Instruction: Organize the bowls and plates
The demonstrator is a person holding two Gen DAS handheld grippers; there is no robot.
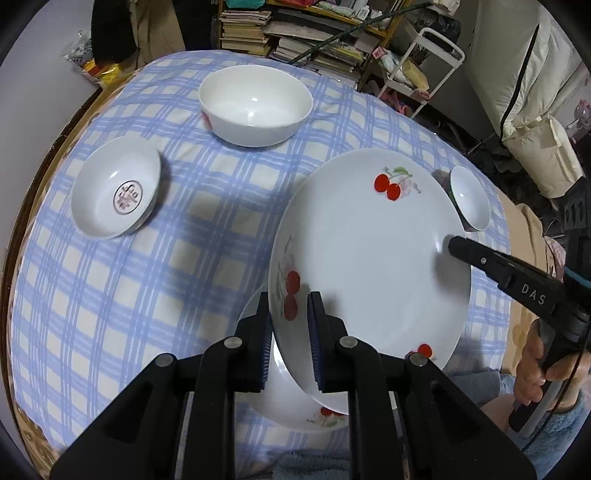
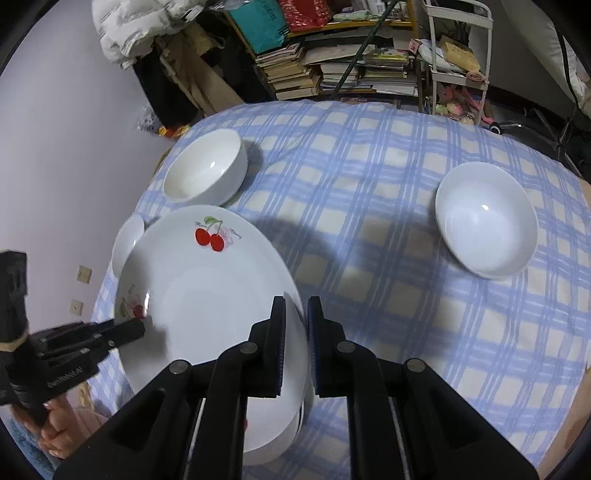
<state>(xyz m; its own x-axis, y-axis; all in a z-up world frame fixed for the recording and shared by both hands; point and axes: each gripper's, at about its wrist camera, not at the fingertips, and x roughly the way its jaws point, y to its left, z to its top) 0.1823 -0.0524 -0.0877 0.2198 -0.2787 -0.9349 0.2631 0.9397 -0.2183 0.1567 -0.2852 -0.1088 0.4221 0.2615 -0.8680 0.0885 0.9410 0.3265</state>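
Note:
A white cherry-print plate (image 1: 369, 258) is held above the table by both grippers. My left gripper (image 1: 290, 325) is shut on its left rim. My right gripper (image 2: 295, 328) is shut on its right rim, and shows in the left wrist view (image 1: 458, 245). The plate (image 2: 207, 295) hovers over a second cherry plate (image 1: 291, 410) that lies on the cloth beneath it. A large white bowl (image 1: 255, 103) stands at the back. A shallow bowl with a red emblem (image 1: 116, 194) sits at the left. A small white bowl (image 1: 469, 197) sits at the right, also in the right wrist view (image 2: 485, 218).
The table (image 2: 369, 184) has a blue checked cloth. The left gripper shows in the right wrist view (image 2: 122, 332). Bookshelves (image 1: 295, 33) and a white cart (image 1: 421, 62) stand behind the table. A pale wall (image 2: 55, 147) is on the left.

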